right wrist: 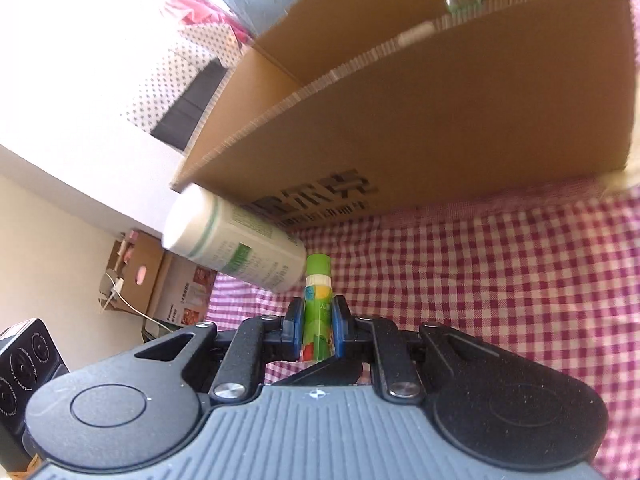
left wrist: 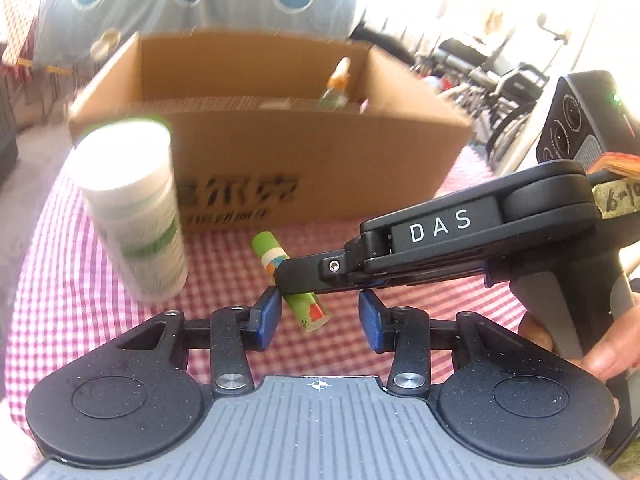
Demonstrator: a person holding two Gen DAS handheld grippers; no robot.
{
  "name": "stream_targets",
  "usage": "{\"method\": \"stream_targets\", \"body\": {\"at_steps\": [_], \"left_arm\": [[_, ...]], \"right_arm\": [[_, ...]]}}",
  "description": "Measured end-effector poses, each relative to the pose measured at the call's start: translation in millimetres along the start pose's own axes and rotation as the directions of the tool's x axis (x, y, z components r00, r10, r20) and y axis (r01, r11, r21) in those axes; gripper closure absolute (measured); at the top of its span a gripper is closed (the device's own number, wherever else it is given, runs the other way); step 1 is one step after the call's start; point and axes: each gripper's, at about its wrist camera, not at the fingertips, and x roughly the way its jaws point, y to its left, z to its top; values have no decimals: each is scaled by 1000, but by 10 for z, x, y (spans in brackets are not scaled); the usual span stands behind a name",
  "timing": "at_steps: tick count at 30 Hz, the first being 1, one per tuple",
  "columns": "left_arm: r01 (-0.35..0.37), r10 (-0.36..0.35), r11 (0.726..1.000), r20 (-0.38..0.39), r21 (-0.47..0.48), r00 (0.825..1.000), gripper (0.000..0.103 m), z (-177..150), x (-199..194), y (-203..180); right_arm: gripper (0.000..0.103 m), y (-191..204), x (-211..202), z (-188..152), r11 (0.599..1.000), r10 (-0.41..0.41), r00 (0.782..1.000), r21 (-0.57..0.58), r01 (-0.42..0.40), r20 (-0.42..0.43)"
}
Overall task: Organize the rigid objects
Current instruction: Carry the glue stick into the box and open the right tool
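My blue pads (right wrist: 337, 330) flank a green tube (right wrist: 318, 312) (white band) — red-and-white checked cloth (right wrist: 500, 280), brown box (right wrist: 420, 120), white bottle (right wrist: 236, 256) striped green.

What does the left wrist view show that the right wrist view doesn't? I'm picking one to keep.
Left wrist only: the open left claw, the right claw's arm from outside, and a hand on its grip.
Right wrist only: the right claw shut on the green tube, pads on both sides.
Both: the tube, the white bottle, the box, the checked cloth.
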Motion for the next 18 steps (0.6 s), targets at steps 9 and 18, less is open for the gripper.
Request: {"method": "stream_targets", "body": {"at_steps": [9,18], "left_arm": [[-16,5,994,105,106,994,61,758,-344,-461],[34,-31,998,-53,59,998,61,1447,472,-418]], "right_arm": [[87,338,-717,544,992,-3,986,-125,24,166],[87,-119,-247,1320,997,-75,995,-1,75,65]]}}
